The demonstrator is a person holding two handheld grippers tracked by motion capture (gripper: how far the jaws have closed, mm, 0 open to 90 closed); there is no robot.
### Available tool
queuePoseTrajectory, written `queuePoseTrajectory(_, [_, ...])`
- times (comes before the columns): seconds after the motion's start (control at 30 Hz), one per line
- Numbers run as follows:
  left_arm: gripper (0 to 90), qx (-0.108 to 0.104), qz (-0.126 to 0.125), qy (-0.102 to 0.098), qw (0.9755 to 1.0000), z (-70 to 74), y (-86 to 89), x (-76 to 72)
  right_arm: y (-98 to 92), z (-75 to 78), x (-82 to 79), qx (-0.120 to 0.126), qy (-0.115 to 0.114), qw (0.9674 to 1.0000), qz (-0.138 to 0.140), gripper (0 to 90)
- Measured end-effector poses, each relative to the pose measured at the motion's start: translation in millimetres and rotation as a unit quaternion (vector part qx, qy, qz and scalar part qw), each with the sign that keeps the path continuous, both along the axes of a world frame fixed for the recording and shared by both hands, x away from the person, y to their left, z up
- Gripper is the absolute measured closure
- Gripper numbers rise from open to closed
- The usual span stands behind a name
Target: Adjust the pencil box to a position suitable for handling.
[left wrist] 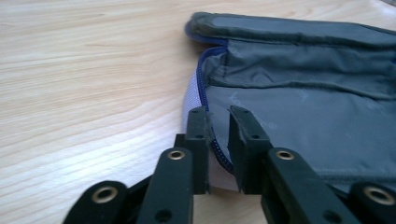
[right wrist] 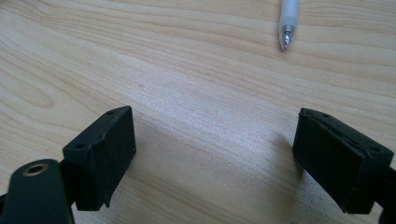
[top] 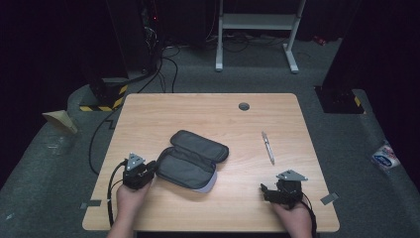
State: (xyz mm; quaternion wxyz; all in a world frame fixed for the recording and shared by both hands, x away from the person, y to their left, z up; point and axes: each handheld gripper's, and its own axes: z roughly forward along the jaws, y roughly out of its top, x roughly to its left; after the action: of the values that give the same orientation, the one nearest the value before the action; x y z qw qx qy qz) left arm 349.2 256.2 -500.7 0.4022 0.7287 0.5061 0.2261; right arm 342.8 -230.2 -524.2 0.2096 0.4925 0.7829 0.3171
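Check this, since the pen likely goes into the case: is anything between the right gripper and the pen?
Nothing visible: bare wooden table lies between the open right gripper and the slim white plastic pen.

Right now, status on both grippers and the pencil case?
Left gripper nearly shut around the open grey pencil case's zipper edge. Right gripper wide open, empty, low over bare table. Pen lies apart, nothing in the way.

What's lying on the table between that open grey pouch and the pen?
Nothing: between the pencil case and the pen, the high view shows a bare stretch of wooden table.
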Motion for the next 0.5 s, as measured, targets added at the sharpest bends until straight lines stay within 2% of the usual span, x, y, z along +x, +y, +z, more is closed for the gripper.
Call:
queuePoseTrajectory(0.13, [81.8, 0.005, -0.014, 0.0, 0.9999, 0.2, -5.6, -3.3, -0.2, 0.0, 0.0, 0.001, 0.0, 1.0, 0.0, 12.9])
queuePoseTrajectory(0.2, [83.0, 0.008, -0.033, -0.001, 0.9994, 0.9, -14.5, -7.5, -0.2, 0.0, 0.0, 0.001, 0.0, 1.0, 0.0, 12.9])
queuePoseTrajectory(0.27, [83.0, 0.011, -0.039, 0.0, 0.9992, 1.1, -17.8, -8.8, -0.2, 0.0, 0.0, 0.001, 0.0, 1.0, 0.0, 12.9])
queuePoseTrajectory(0.5, [82.9, 0.012, -0.088, 0.0, 0.9961, 3.5, -43.7, -16.2, -0.2, 0.0, 0.1, 0.001, 0.0, 1.0, 0.0, 12.9])
